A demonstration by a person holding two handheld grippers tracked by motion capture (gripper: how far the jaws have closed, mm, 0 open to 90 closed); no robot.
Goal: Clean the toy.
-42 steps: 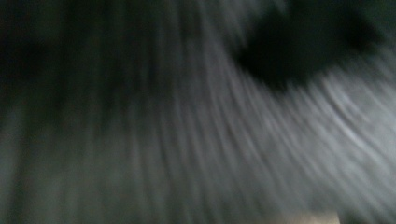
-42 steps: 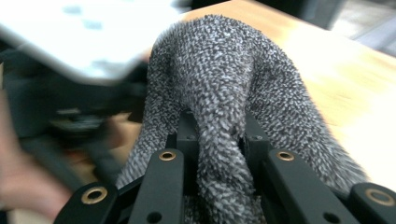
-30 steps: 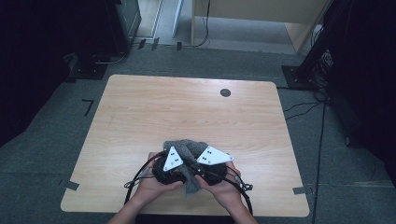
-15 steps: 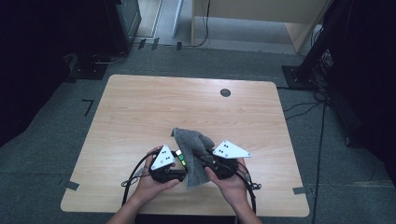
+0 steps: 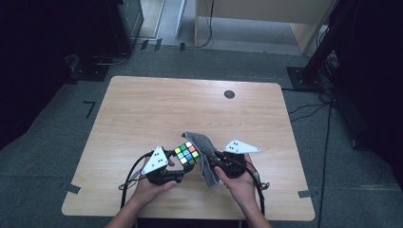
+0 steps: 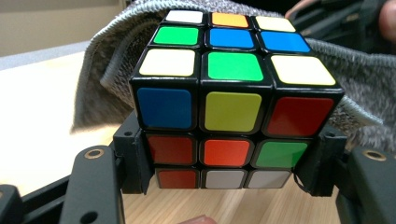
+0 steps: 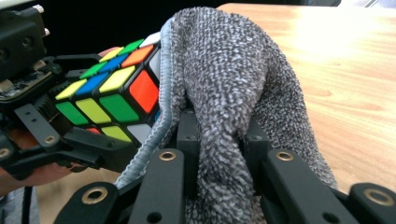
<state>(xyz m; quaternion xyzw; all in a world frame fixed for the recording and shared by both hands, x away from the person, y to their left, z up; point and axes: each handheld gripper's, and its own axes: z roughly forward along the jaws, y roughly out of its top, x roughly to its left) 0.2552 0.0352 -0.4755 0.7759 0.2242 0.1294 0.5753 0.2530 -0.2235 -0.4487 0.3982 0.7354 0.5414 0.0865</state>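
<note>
A person at a wooden table [image 5: 142, 114] holds a puzzle cube [image 5: 187, 154] and a grey cloth [image 5: 203, 154] together, one tool in each hand, near the table's front edge. The left gripper [image 6: 219, 184] is clamped on the cube: its black jaws press the lower rows on two opposite sides, with the cube lifted clear of the tabletop and its coloured top face tilted up toward the high camera. The right gripper [image 7: 219, 154] is closed on a bunched fold of the cloth, which rises between its jaws and drapes over them. Taking the cube as the landmark, the cloth lies against its far side as the left gripper view has it, wrapping the back edge, and touches the face turned toward the right hand; the hemmed edge runs down along that face. The right gripper sits just beside the cube, nearer to it than anything else on the table. The work looks like wiping the cube, and the next stroke would likely turn on drawing the cloth across that covered face while the left gripper holds firm.
</note>
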